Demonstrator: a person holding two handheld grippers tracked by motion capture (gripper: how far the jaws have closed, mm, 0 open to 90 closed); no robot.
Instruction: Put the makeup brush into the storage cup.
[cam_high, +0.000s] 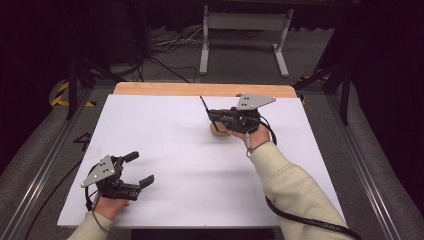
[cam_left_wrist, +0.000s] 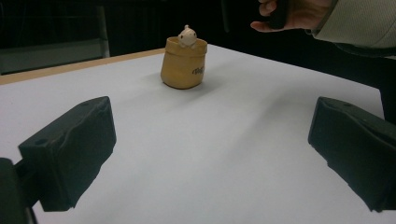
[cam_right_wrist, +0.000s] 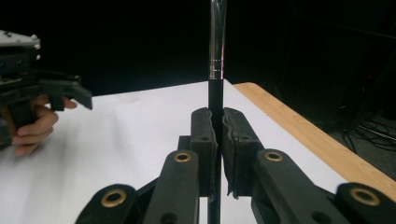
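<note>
A thin black stick with a silver band (cam_right_wrist: 217, 46) stands upright between the pads of my right gripper (cam_right_wrist: 217, 122), which is shut on it. In the high view this gripper (cam_high: 212, 117) hovers at the far middle of the table, the stick (cam_high: 204, 105) poking up from it, just above a small tan pot (cam_high: 219, 128). In the left gripper view the pot (cam_left_wrist: 183, 63) stands upright with a little white figure (cam_left_wrist: 187, 36) at its rim. My left gripper (cam_high: 141, 168) rests near the front left, open, nothing between its jaws (cam_left_wrist: 212, 140).
The white table top (cam_high: 165, 145) has a wooden strip (cam_high: 200, 89) along its far edge. Beyond it on the floor stand a white frame (cam_high: 245, 30) and loose cables (cam_high: 165, 45). A black cable (cam_high: 310, 220) trails off the right sleeve.
</note>
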